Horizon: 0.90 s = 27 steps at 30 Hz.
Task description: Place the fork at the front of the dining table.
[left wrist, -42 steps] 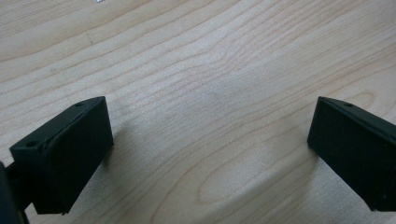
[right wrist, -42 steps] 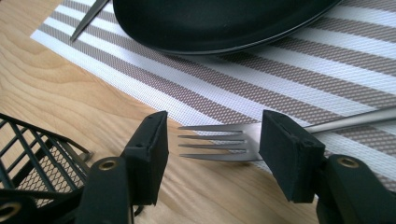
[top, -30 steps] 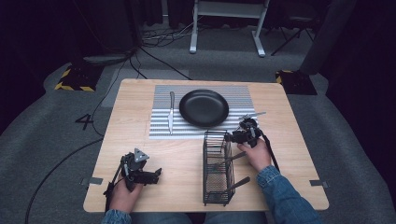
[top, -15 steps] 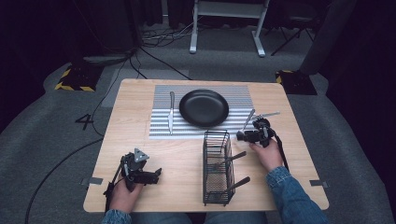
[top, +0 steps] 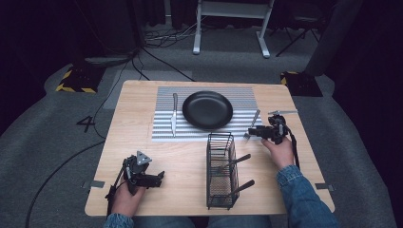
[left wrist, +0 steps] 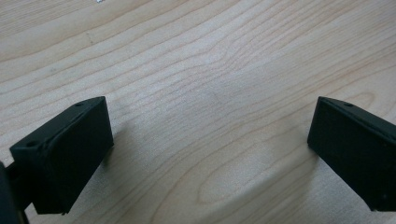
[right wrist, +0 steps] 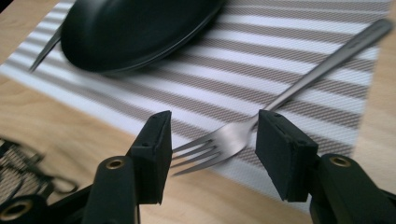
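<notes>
Fork: one, lying at the right edge of the striped mat, right of centre in the high view; its prongs point toward the table's near side.
Right claw: jaws apart, one either side of the fork's prongs; whether they touch the metal I cannot tell. In the high view it sits at centre right.
Left claw: jaws wide apart over bare wood, holding nothing; lower left in the high view.
Plate: one, black, on the mat at upper centre.
Knife: one, on the mat just left of the plate.
Mat: one, grey and white stripes.
Basket: one black wire basket at lower centre, with two dark handles poking out on its right side.
Table: one, light wood.
</notes>
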Available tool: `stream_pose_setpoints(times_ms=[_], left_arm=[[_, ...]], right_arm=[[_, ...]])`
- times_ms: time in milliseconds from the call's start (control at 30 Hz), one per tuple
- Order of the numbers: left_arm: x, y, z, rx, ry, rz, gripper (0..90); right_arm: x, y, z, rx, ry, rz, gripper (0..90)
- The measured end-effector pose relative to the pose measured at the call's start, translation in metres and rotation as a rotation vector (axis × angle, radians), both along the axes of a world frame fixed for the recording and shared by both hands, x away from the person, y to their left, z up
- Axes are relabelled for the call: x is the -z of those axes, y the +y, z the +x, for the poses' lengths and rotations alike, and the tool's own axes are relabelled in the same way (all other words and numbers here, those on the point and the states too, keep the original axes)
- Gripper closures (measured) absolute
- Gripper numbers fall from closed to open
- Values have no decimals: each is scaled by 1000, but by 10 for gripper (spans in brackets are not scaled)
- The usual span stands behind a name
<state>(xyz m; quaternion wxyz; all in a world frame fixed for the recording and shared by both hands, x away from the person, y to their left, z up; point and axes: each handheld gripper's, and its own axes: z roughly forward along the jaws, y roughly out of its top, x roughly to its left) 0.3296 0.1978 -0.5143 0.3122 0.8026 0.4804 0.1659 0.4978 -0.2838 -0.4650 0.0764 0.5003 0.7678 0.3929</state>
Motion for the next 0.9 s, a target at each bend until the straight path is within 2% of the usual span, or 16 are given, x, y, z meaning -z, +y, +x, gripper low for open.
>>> stream_pose_setpoints(times_ms=[33, 100, 233, 367, 400, 567, 733, 767, 867, 900], left_arm=[[0, 0, 0, 0, 0, -1, 2], [0, 0, 0, 0, 0, -1, 2], [0, 0, 0, 0, 1, -1, 2], [0, 0, 0, 0, 0, -1, 2], [0, 0, 0, 0, 0, -1, 2], [0, 0, 0, 0, 1, -1, 2], [0, 0, 0, 0, 0, -1, 2], [0, 0, 0, 0, 0, -1, 2], [0, 0, 0, 0, 0, -1, 2], [0, 0, 0, 0, 1, -1, 2]], right_arm=[[2, -4, 7, 36, 2, -13, 450], [4, -6, 12, 58, 5, -20, 448], [12, -2, 20, 73, 13, -54, 449], [17, 2, 25, 80, 21, -69, 457], [20, 5, 27, 83, 17, -90, 465], [24, 11, 32, 86, 21, -128, 486], [25, 15, 36, 83, 7, -151, 543], [25, 18, 37, 79, -5, -173, 569], [26, 21, 38, 75, -20, -194, 595], [26, 23, 40, 67, -32, -211, 629]])
